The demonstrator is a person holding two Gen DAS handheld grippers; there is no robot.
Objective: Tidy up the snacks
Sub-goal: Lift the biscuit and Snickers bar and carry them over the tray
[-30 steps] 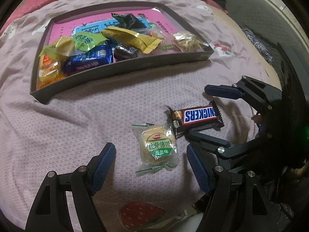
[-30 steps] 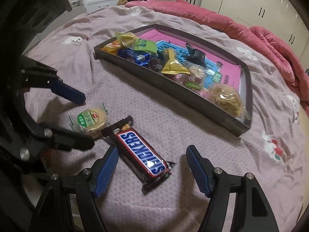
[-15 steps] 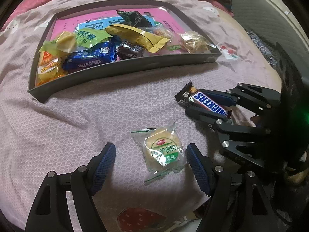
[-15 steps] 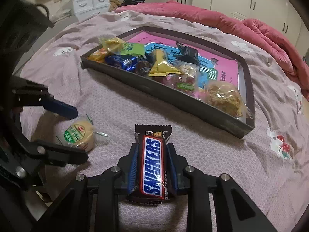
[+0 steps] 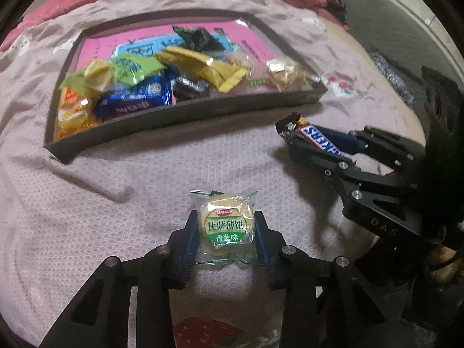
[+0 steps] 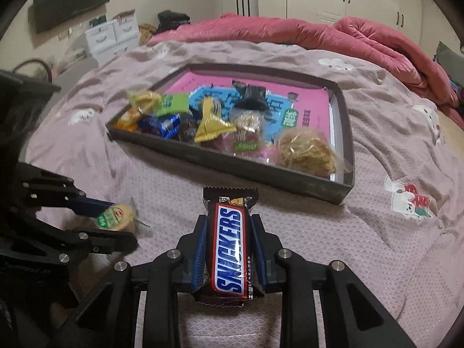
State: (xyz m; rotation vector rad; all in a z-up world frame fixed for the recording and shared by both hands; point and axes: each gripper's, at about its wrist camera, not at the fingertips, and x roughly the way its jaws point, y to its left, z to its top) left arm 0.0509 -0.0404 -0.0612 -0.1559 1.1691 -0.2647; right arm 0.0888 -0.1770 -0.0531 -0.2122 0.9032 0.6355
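Snacks in tray — tray on bed.

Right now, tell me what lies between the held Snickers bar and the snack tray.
Only bare purple bedsheet lies between the Snickers bar in the right gripper and the tray's near wall, as the right wrist view shows.

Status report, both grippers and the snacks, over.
Left gripper shut on round biscuit pack. Right gripper shut on Snickers bar. Tray ahead, path clear.
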